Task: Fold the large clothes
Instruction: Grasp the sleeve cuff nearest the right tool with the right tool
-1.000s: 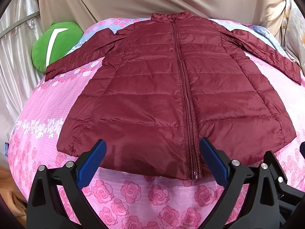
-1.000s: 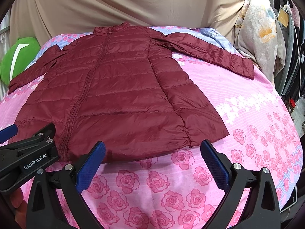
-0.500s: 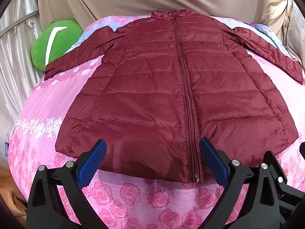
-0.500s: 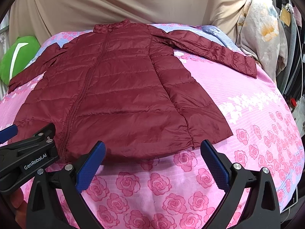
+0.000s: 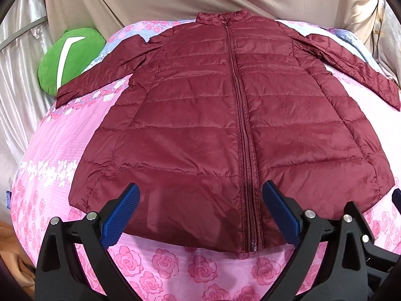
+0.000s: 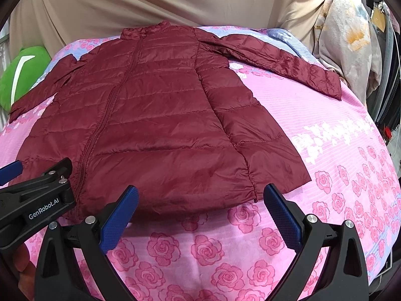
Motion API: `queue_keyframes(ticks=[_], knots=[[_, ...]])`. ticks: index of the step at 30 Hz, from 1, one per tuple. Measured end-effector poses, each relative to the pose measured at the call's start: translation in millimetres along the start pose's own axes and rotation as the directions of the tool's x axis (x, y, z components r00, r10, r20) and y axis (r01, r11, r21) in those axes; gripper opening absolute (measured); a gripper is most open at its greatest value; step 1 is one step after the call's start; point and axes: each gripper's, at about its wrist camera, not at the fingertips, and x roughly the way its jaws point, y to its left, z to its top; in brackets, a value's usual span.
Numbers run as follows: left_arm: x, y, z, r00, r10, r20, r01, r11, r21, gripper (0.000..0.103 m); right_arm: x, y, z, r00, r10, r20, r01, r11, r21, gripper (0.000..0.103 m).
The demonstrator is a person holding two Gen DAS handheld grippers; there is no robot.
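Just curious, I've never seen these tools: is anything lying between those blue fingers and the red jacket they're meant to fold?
Nothing visible does. The maroon puffer jacket lies flat on the pink rose bedsheet, with both grippers, left and right, open at its hem.

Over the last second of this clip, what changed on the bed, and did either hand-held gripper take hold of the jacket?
Both cameras have eased forward toward the maroon jacket, whose hem now sits nearer the open left hand-held gripper and right hand-held gripper. Nothing was grasped or released. The jacket stays flat, zipped, sleeves spread on the pink bedspread; the green cushion is unmoved.
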Motion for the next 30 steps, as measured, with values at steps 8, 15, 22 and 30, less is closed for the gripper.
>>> queue_keyframes(ticks=[8, 15, 22, 30], knots=[[-3.2, 22.2, 14.8, 0.995, -0.081, 0.053, 0.083, 0.996, -0.039, 0.096, 26.2, -98.9, 43.7, 0.995, 0.102, 0.001, -0.100, 0.970, 0.222, 0.098], [9.3, 40.6, 40.3, 0.996, -0.009, 0.089, 0.013, 0.999, -0.044, 0.095, 94.7, -271.1, 115.8, 0.999, -0.011, 0.046, -0.014, 0.864, 0.503, 0.097], [30.2, 40.3, 70.8, 0.987, 0.091, 0.134, -0.086, 0.995, -0.042, 0.096, 158.8, -372.5, 166.6, 0.985, -0.172, 0.024, 0.120, 0.770, 0.626, 0.097], [70.1, 40.1, 90.6, 0.996, 0.079, 0.047, -0.076, 0.996, -0.055, 0.096, 216.5, -397.6, 196.9, 0.979, -0.200, -0.044, 0.182, 0.750, 0.636, 0.076]])
